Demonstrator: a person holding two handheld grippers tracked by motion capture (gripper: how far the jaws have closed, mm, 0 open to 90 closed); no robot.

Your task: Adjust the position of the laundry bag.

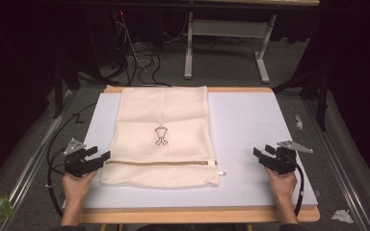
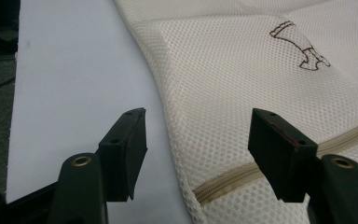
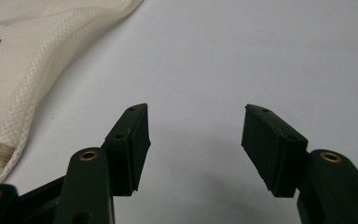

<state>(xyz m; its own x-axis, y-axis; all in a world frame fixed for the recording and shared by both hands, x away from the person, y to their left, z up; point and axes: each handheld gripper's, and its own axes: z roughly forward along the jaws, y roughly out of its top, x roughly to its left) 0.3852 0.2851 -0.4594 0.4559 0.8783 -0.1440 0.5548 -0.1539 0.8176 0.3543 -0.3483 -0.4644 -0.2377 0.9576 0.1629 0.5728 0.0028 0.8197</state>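
The left gripper (image 1: pixel 96 158), jaws spread and empty, is sitting just beside the near-left corner of the cream mesh zippered laundry bag (image 1: pixel 164 130), whose length is running away from the person, while the equally open right gripper (image 1: pixel 264 155) is waiting well apart

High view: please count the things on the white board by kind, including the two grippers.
Mesh laundry bag: 1
Grippers: 2, left gripper and right gripper, both open
Total: 3
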